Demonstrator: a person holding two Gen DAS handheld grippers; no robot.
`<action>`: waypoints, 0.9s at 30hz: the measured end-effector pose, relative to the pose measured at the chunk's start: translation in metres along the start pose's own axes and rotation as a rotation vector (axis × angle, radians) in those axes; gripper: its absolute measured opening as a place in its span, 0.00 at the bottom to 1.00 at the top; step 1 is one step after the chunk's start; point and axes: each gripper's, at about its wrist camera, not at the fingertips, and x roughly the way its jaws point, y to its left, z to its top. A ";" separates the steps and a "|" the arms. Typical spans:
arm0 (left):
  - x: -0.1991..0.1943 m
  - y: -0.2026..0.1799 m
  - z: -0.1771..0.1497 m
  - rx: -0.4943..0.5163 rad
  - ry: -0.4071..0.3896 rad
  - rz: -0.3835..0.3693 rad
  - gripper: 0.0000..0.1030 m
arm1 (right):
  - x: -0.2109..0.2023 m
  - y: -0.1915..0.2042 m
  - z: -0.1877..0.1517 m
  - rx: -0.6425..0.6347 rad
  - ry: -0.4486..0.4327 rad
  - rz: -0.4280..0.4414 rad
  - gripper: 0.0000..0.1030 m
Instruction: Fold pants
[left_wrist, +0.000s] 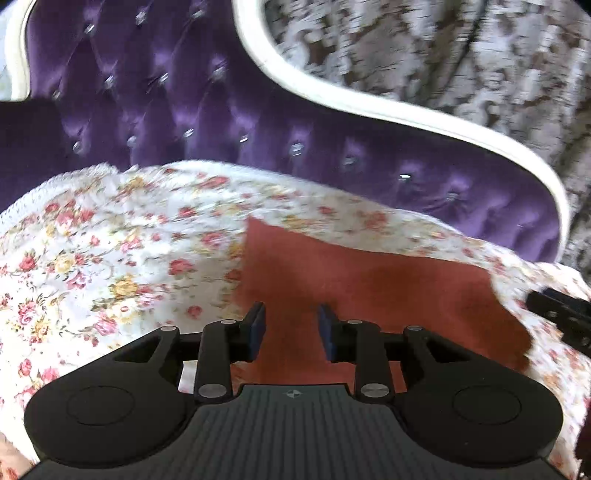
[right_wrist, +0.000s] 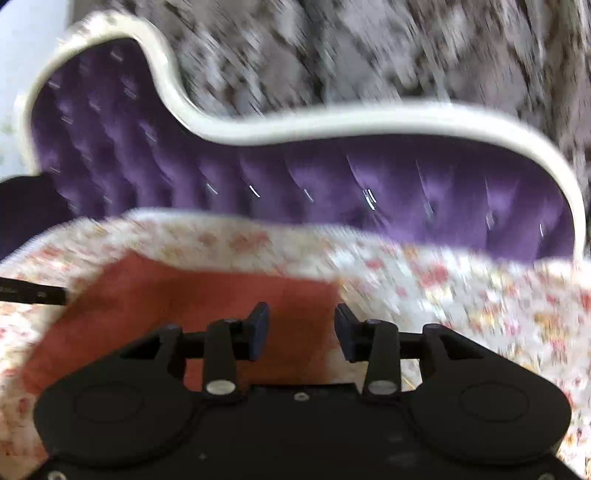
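Note:
The rust-red pants lie flat as a folded rectangle on a floral cloth. My left gripper is open and empty over the pants' near left part. In the blurred right wrist view the pants lie at the lower left, and my right gripper is open and empty over their right edge. The right gripper's body shows at the right edge of the left wrist view. The left gripper pokes in at the left of the right wrist view.
The floral cloth covers the seat of a purple tufted sofa with a curved white frame. A grey and brown patterned curtain hangs behind the sofa.

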 end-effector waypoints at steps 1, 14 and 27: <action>-0.004 -0.005 -0.006 0.004 -0.005 0.000 0.36 | -0.009 0.010 -0.002 -0.027 -0.021 0.037 0.37; 0.020 -0.015 -0.038 -0.004 0.076 0.004 0.60 | -0.005 0.048 -0.054 -0.068 0.152 0.058 0.04; -0.062 -0.070 -0.053 0.050 -0.004 0.191 0.68 | -0.102 0.035 -0.037 0.050 0.115 0.021 0.51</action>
